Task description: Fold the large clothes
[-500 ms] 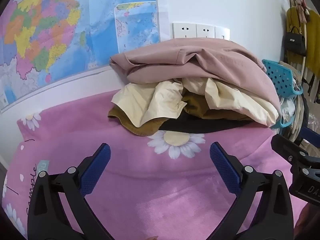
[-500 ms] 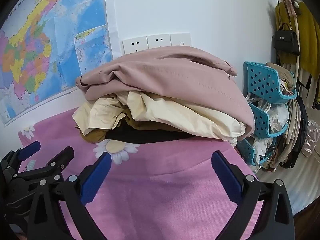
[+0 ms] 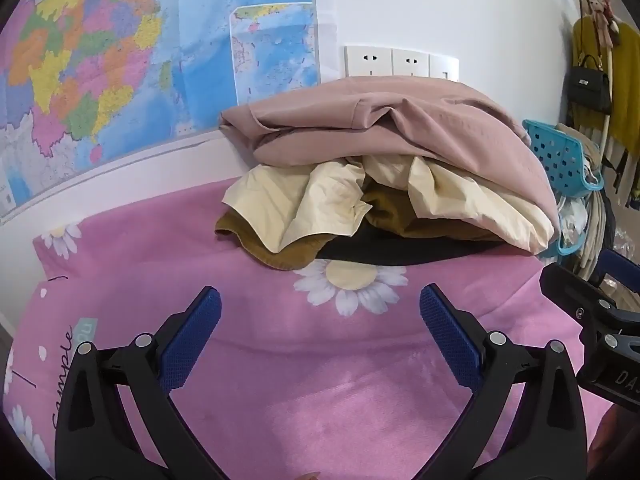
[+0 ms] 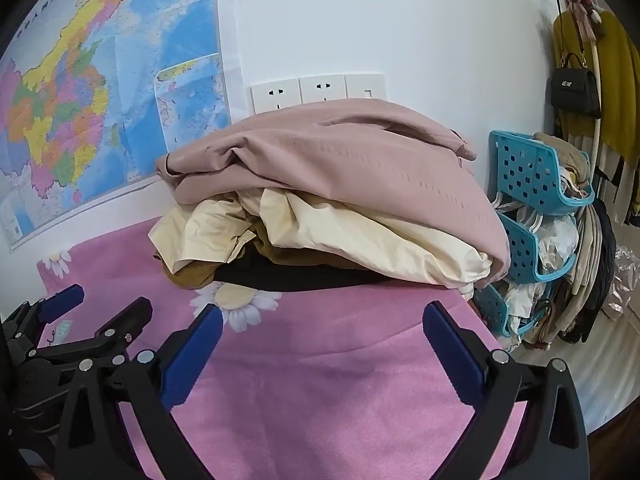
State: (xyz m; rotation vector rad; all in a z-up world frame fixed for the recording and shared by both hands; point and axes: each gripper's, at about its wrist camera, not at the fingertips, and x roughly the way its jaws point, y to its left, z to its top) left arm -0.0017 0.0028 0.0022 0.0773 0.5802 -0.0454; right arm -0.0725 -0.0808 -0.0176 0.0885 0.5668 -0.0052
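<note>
Clothes piled point(image 3: 384, 176) at the far side of the pink daisy-print cloth point(image 3: 320, 380), against the white wall. Going left to right: colourful map point(image 3: 120, 60) hanging on the wall at far left; left gripper point(image 3: 320, 304) hovering above bare pink cloth, jaws spread wide, nothing between the blue pads point(image 3: 192, 340), well short of the pile. Ahead, lying stacked: dusty-pink garment point(image 3: 420, 132) topmost, cream garment point(image 3: 312, 204) crumpled beneath it, mustard-brown garment point(image 3: 272, 252) poking out lower left, black layer point(image 3: 400, 248) at the bottom, touching a printed daisy point(image 3: 352, 284). Wall sockets point(image 3: 400, 62) showing just above the pile. Right gripper point(image 4: 322, 316) hovering beside the left one, likewise gaping wide, gripping nothing, pointing at the pile's right half. Further right, turquoise perforated baskets point(image 4: 528, 176) standing stacked beside the cloth's edge, stuffed with fabric; black handbag point(image 4: 576, 88) hanging at far right against mustard-yellow clothing point(image 4: 616, 80).
</note>
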